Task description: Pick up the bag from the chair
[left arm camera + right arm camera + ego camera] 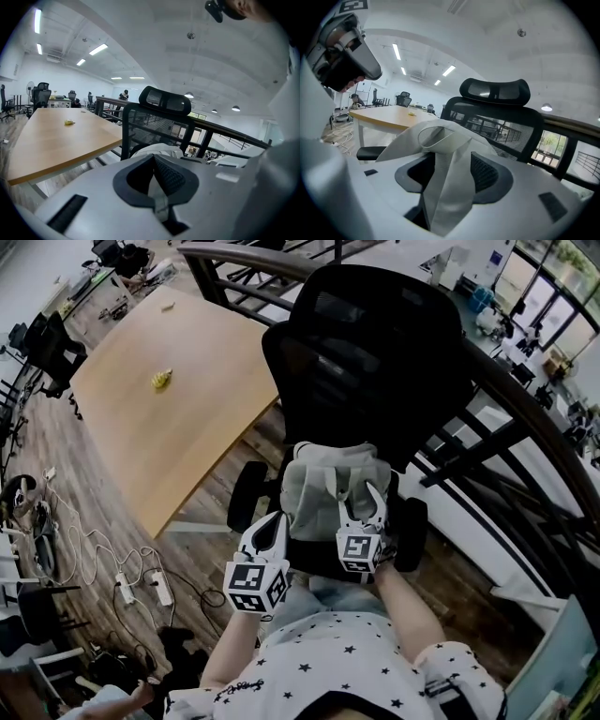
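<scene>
- The table (159,427) takes up the 10 o'clock side of the head view. It plays no part here, and nothing the task needs is on it.
- The black chair (375,352) stands dead centre with its tall mesh back running up toward 12 o'clock. Its seat faces the person.
- There's the grey bag (328,488), upright on the seat against the backrest. It has not been lifted yet, and both tools are at its near edge.
- The left tool (275,524) sits at the bag's 7 o'clock, pointing slightly down at its lower corner. In the left gripper view its jaws are drawn narrow, tips almost meeting. A pale strip between them looks like a piece of the bag, so I read that side as gripping.
- The right tool (363,502) is at the bag's 5 o'clock with its jaws spread wide.
- The strap (447,187) hangs from the bag's top straight down the gap between the right tool's jaws. It lies loose, with a dark pad (485,173) showing clear beside it and nothing squeezing it.
- So the step in hand looks like the grab itself, with one side apparently taken and the other lined up.
- The next move, as I judge it, is to close the right tool on that strap. Then both tools raise together toward 12 o'clock, keeping the bag level so it comes off the seat and clear of the armrests.
</scene>
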The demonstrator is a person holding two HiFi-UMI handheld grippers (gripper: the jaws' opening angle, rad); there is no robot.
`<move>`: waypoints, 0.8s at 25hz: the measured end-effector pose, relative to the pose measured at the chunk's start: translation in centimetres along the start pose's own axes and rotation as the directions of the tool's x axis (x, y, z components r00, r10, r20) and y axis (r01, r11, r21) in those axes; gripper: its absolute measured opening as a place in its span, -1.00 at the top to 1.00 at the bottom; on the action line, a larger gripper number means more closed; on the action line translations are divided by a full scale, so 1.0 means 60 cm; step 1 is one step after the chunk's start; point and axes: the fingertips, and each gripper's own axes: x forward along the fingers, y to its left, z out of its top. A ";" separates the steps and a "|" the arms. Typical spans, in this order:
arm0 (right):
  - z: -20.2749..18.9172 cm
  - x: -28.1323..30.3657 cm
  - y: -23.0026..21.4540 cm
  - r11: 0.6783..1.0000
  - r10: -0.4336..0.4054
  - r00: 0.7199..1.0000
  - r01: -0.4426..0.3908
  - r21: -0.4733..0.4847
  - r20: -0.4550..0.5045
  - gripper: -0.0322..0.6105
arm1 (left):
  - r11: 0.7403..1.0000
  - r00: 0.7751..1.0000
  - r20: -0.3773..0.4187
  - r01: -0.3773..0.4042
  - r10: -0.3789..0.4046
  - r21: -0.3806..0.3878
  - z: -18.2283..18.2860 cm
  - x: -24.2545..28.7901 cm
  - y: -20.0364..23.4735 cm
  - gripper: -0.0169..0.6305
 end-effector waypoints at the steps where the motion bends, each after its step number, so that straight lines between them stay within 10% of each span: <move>1: 0.006 0.001 0.000 1.000 0.000 1.000 0.000 -0.002 0.009 0.19 | 1.000 1.000 0.003 0.002 -0.002 0.002 0.002 0.000 -0.001 0.92; 20: 0.132 0.038 -0.040 1.000 -0.025 0.983 0.027 -0.012 0.181 0.38 | 1.000 0.999 0.049 -0.002 0.001 0.009 0.021 -0.020 -0.008 0.92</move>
